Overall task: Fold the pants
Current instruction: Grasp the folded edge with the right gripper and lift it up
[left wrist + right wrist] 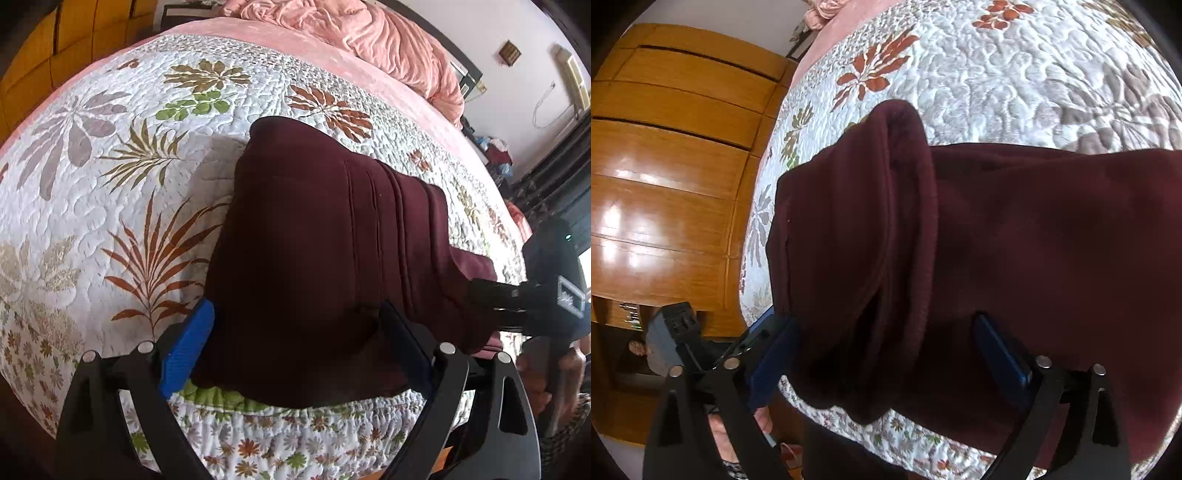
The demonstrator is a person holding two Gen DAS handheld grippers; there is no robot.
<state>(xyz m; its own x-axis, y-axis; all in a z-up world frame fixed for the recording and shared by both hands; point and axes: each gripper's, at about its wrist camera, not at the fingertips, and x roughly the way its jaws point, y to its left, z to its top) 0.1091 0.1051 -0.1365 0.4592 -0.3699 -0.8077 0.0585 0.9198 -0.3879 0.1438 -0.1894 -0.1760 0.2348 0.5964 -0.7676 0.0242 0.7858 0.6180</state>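
Dark maroon pants (317,240) lie on a white quilt with leaf prints (110,166), folded into a thick stack near the bed's front edge. My left gripper (295,347) is open, its blue-padded fingers (188,343) spread on either side of the near end of the pants. My right gripper (890,350) is open too, with its fingers (1001,350) either side of a folded roll of the pants (868,240). The right gripper also shows at the right edge of the left wrist view (495,299), touching the pants' edge.
A crumpled pink blanket (369,40) lies at the far end of the bed. A wooden wardrobe (665,166) stands beside the bed. The bed's front edge (295,435) runs just under both grippers. Clutter sits by the wall at the right (495,151).
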